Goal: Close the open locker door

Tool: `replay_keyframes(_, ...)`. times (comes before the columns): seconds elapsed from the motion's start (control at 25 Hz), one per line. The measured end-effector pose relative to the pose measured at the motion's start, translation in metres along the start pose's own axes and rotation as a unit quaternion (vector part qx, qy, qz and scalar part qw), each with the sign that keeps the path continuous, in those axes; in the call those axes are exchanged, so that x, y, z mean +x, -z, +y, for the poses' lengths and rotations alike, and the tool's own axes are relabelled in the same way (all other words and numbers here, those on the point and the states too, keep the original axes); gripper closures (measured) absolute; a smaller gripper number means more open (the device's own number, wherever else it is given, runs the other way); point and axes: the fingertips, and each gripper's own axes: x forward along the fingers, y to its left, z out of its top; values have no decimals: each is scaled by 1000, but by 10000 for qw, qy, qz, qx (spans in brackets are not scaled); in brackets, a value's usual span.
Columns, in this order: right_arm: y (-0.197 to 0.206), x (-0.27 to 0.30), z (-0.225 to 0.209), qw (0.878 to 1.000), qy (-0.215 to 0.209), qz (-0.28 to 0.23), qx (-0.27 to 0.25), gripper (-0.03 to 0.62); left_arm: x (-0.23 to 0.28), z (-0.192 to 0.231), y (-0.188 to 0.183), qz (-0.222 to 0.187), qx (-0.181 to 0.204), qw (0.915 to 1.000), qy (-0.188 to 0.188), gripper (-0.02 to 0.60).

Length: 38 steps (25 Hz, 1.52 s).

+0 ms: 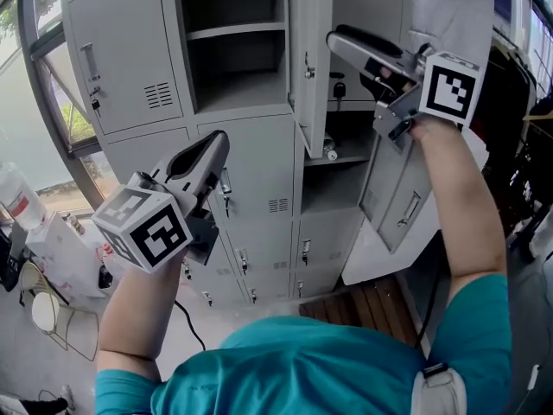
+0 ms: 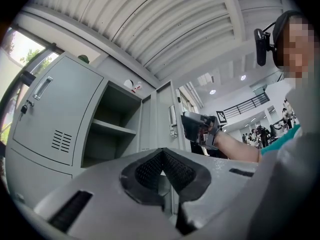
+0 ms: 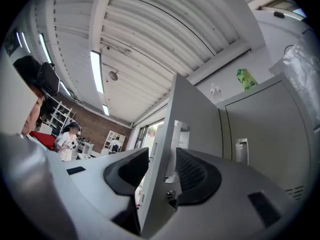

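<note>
Locker door stands open at the upper row's middle compartment, not yet closed. Right tongs gape wide astride its free edge (not clamping it). Left tongs are closed and empty. The swing shut remains.

A green bottle and a white bottle stand near each other below the ribbed ceiling, where a long tube light glows.

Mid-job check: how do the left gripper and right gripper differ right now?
The left gripper has its jaws shut on nothing; the right gripper has its jaws apart, straddling the edge of the open locker door without clamping it. The left gripper sits lower, before the closed lockers; the right gripper is raised at the door. Both point toward the lockers.
</note>
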Motion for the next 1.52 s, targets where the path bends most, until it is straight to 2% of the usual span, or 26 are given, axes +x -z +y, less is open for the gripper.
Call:
replay_keyframes(0.24,15,9,-13,9998,-96,109,144,445,-3,-7,1,39,56,9998,-182,578)
replay_keyframes(0.56,16,24,-4,9992,-373,94,95,462,-17,2,5,17,68,9993,-355,578)
replay_keyframes(1.12,20,47,9,9991,-233,152,-309,461,-30,30,5,-41,68,9984,-557,578)
replay_keyframes(1.52,35,116,18,9978,237,305,-544,456,-52,111,1,-46,-8,9998,-204,578)
